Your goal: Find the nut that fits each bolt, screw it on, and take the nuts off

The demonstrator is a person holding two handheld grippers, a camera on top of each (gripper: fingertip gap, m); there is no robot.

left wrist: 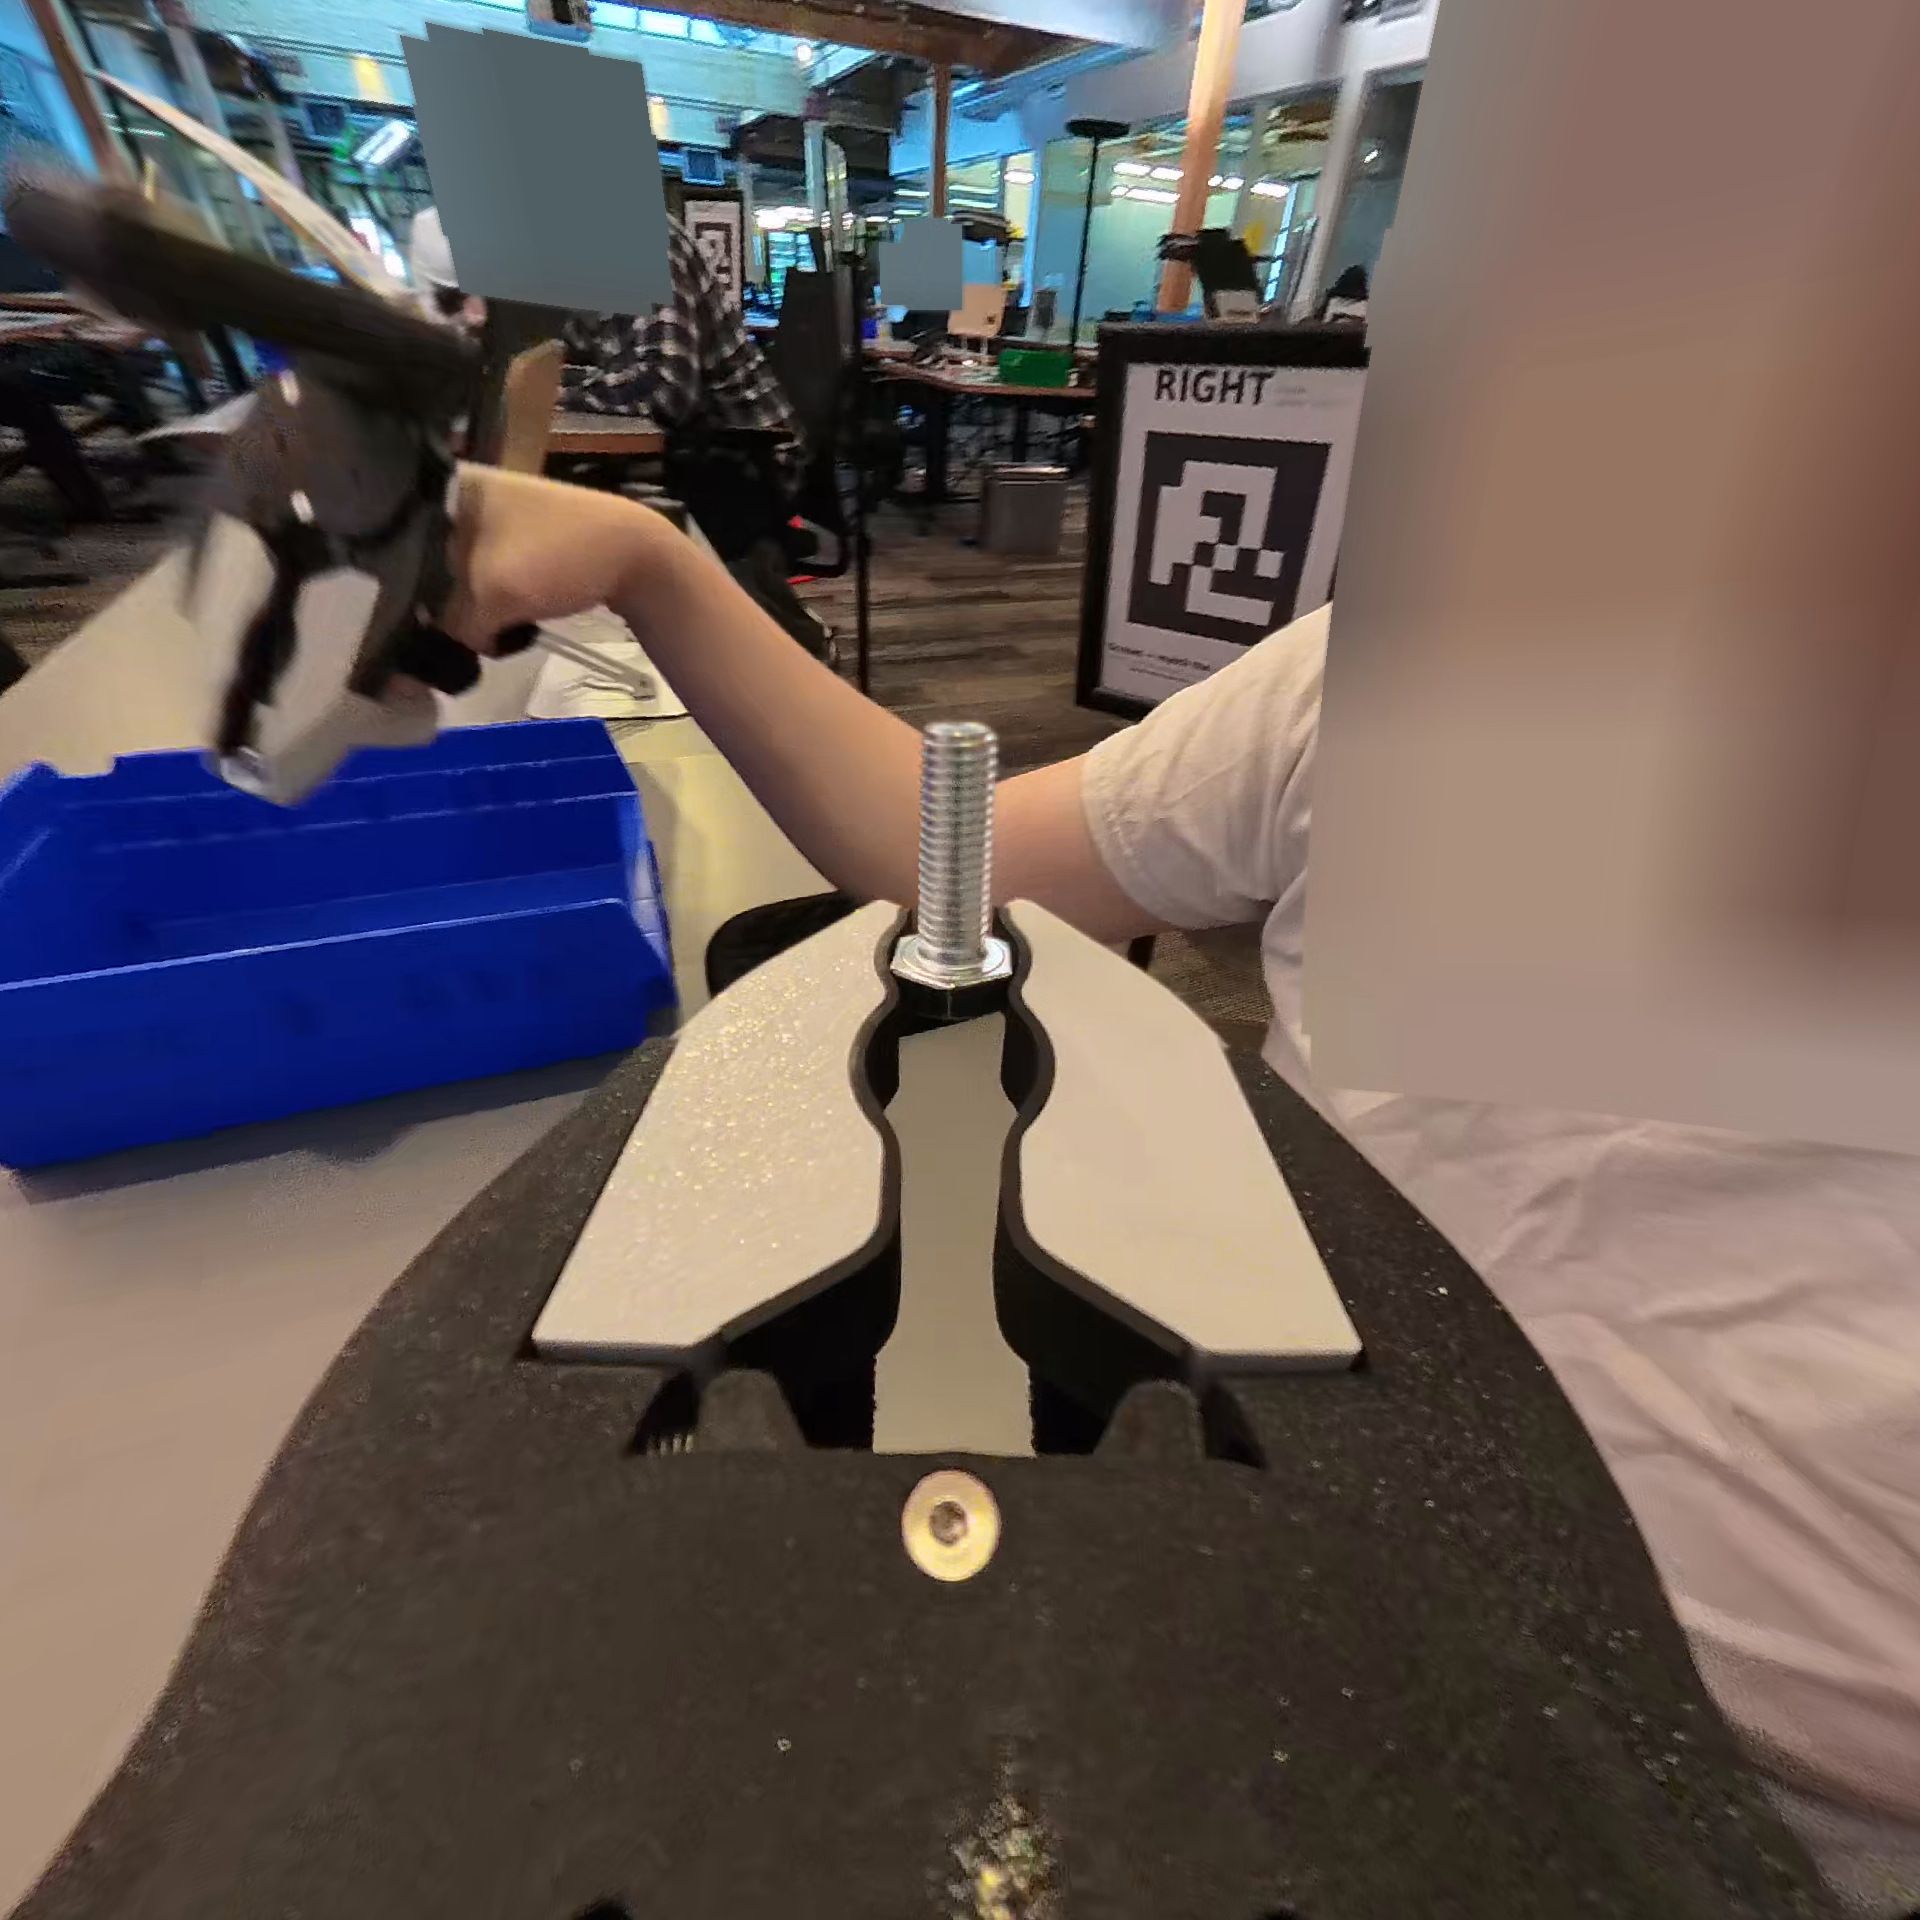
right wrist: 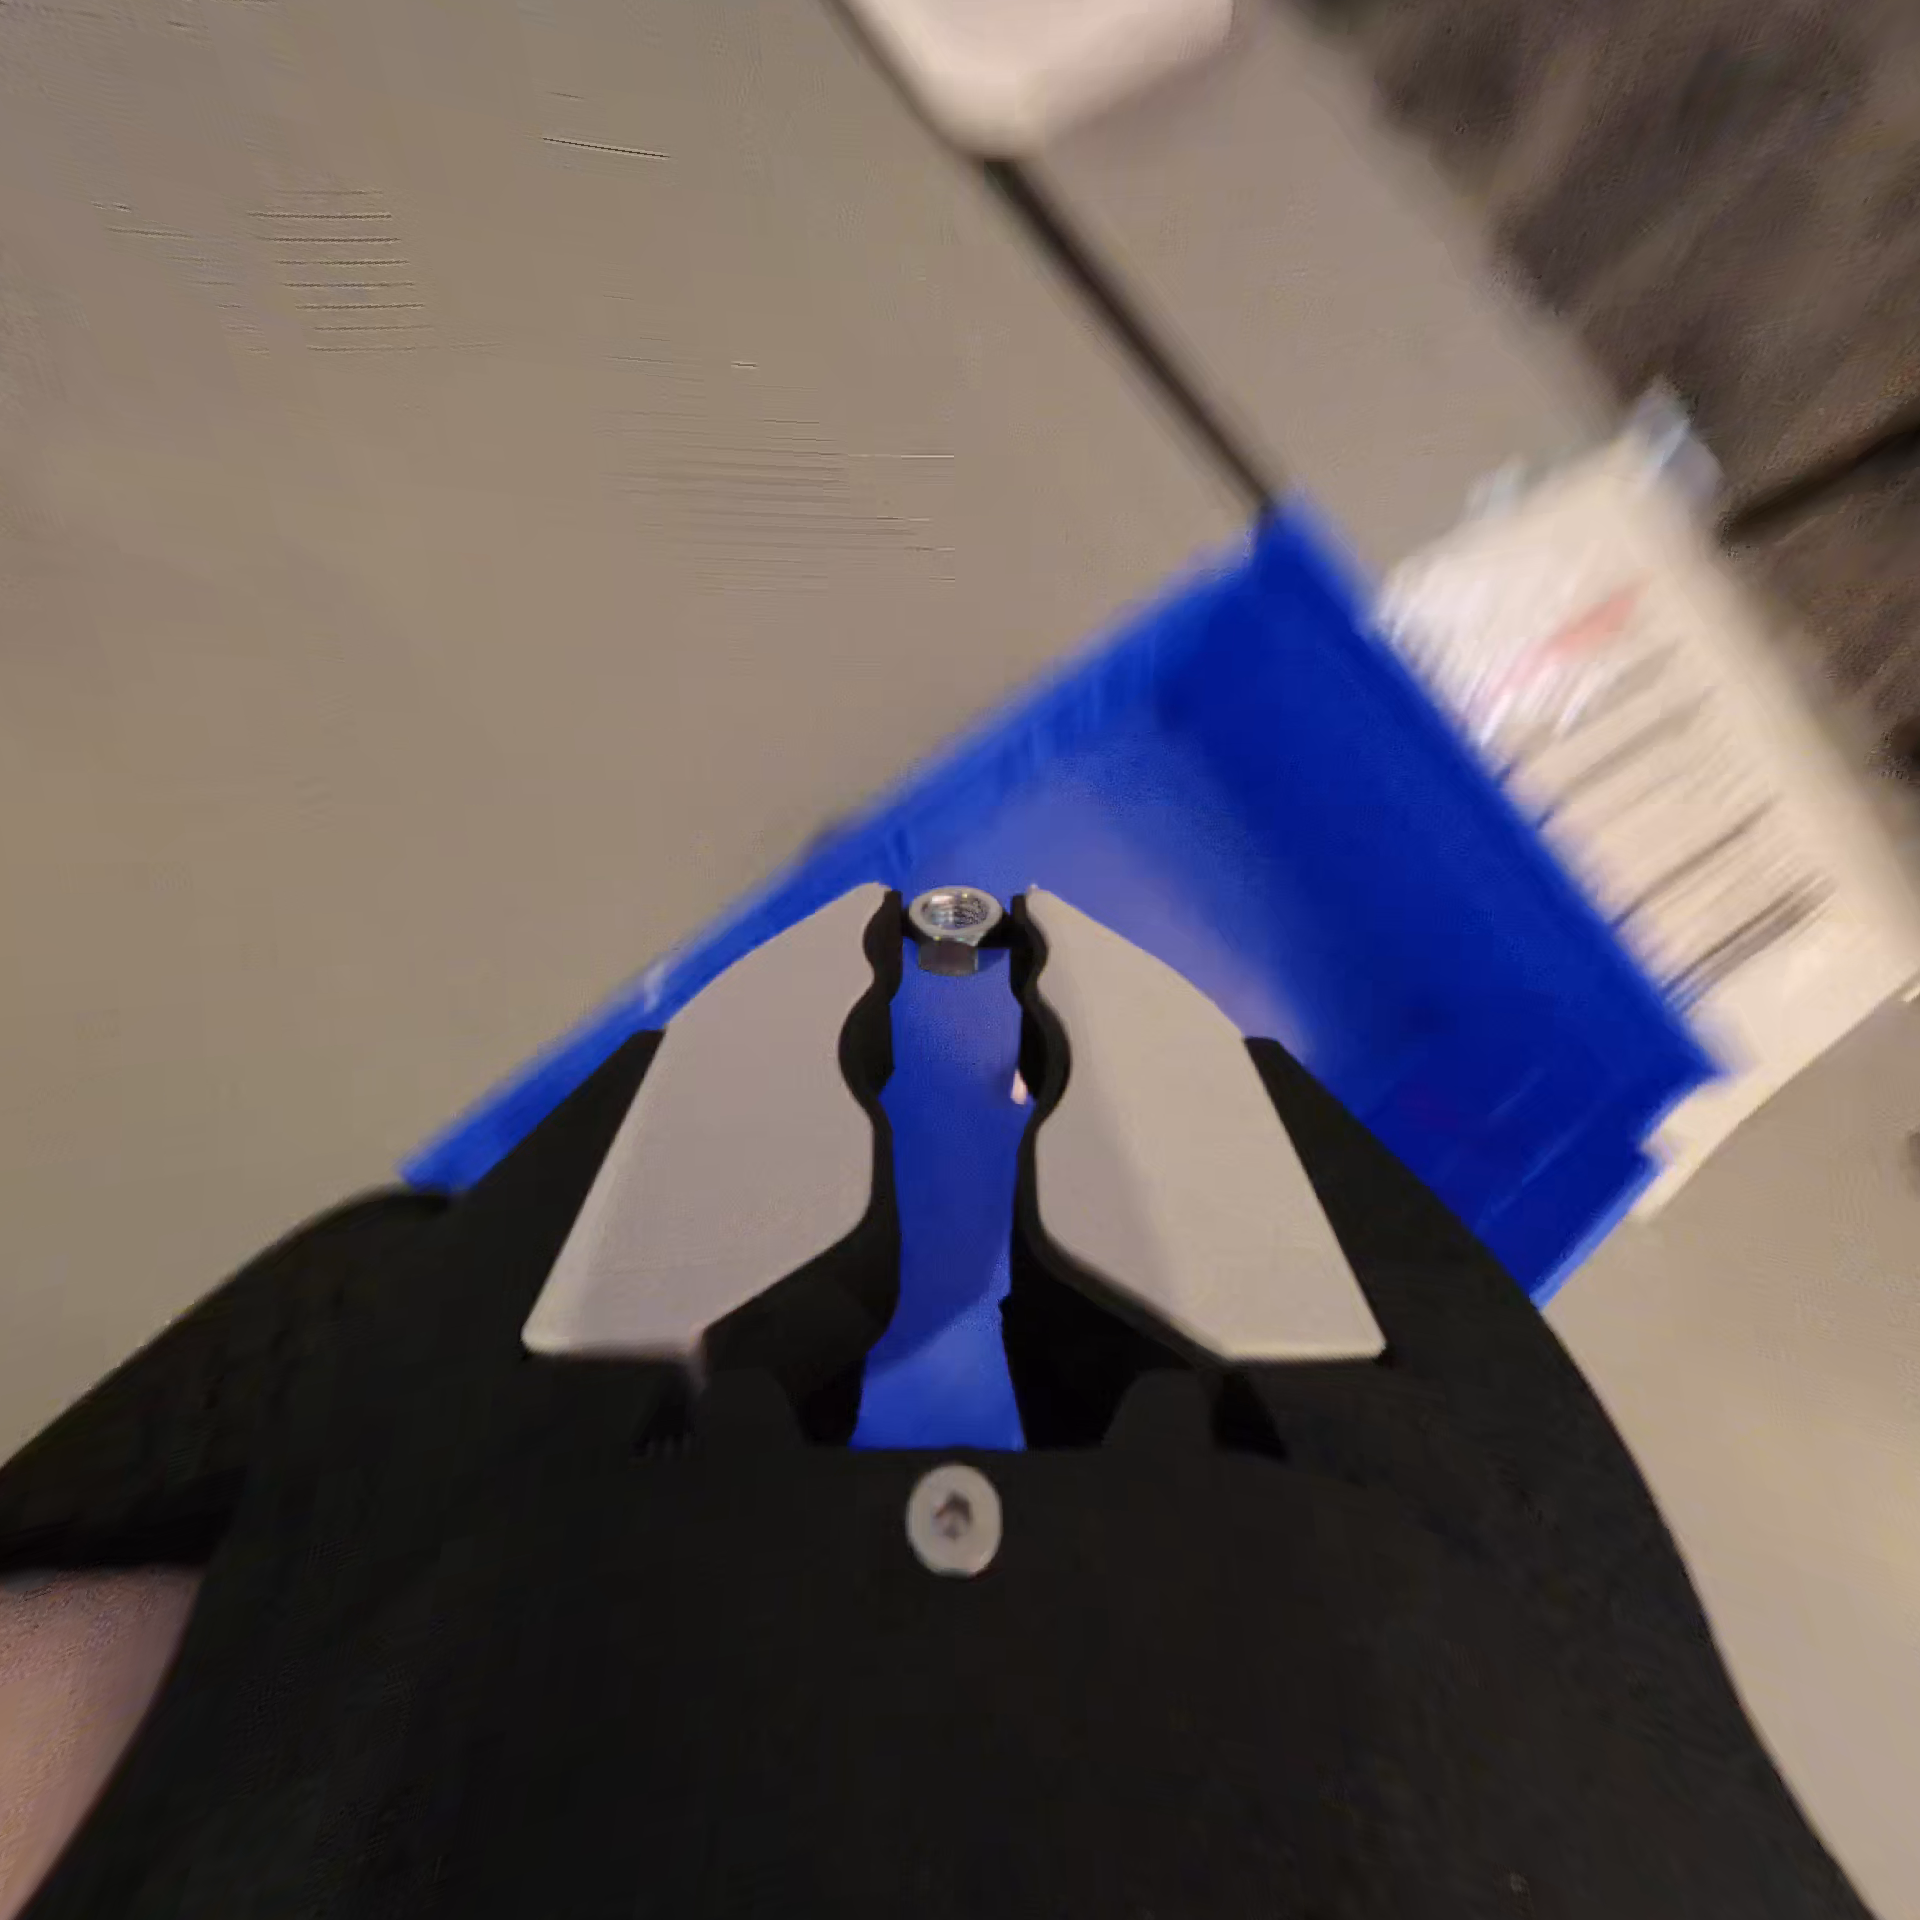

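Note:
My left gripper (left wrist: 952,940) is shut on the hex head of a silver bolt (left wrist: 957,831), which stands upright with its bare thread pointing up. My right gripper (right wrist: 953,914) is shut on a small silver nut (right wrist: 953,920), pinched at the fingertips with its hole facing the camera. It hangs over the blue bin (right wrist: 1247,883). In the left wrist view the right gripper (left wrist: 260,764) shows blurred at the upper left, held by a hand above the blue bin (left wrist: 312,987), well to the left of the bolt.
The bin stands on a grey table (left wrist: 156,1351). A framed marker sign (left wrist: 1221,520) stands behind the bolt at the right. The person's arm (left wrist: 790,717) and white shirt (left wrist: 1662,1455) fill the right side. A white block (right wrist: 1039,62) and papers (right wrist: 1621,758) lie beyond the bin. The grippers' ends are close to 30 cm from one another.

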